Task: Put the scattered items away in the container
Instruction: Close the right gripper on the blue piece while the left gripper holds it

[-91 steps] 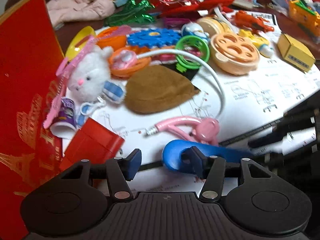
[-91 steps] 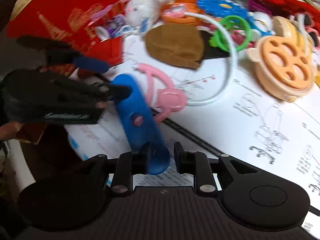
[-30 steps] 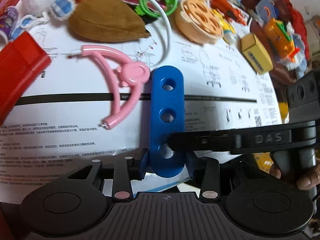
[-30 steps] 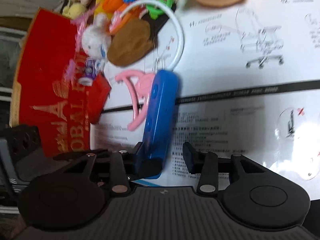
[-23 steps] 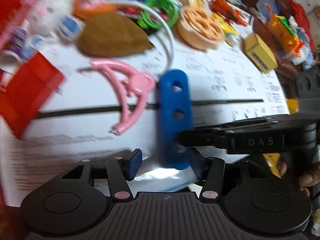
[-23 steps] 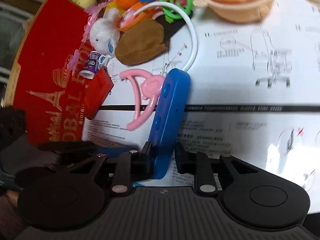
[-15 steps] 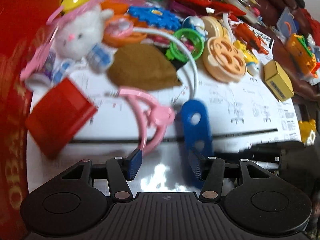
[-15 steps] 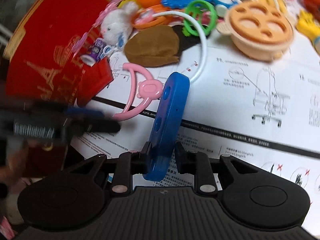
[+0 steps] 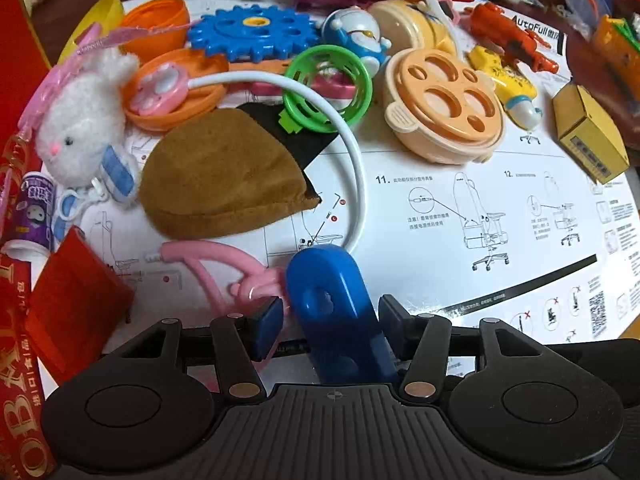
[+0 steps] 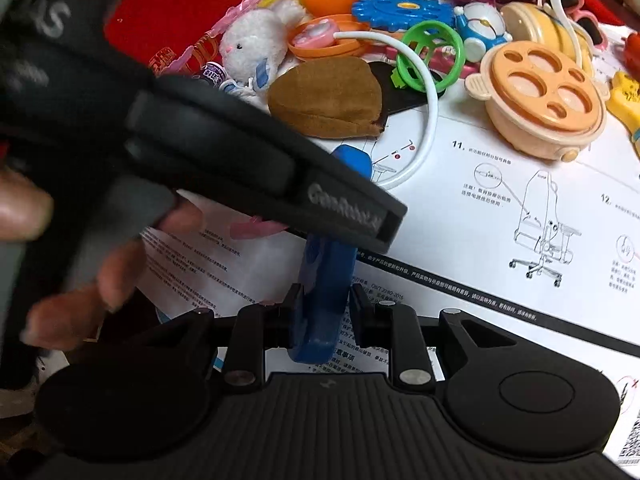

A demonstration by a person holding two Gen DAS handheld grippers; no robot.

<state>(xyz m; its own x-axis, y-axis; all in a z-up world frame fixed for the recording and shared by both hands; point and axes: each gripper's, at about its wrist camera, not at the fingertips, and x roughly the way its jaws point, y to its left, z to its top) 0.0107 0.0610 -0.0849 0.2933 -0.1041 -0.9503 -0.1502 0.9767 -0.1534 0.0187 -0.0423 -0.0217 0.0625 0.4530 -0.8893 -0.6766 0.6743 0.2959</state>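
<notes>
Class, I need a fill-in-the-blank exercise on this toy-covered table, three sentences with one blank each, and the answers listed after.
1. The right gripper is shut on a long plastic bar coloured ____.
2. The brown pouch lies beside a white plush ____.
3. The green ring sits in front of a blue ____ with a yellow centre.

Missing words: blue; rabbit; gear

White instruction sheet (image 9: 460, 208) with chair drawings across the worktop, dark brown worktop (image 9: 52, 28) edge at 11 o'clock
</notes>
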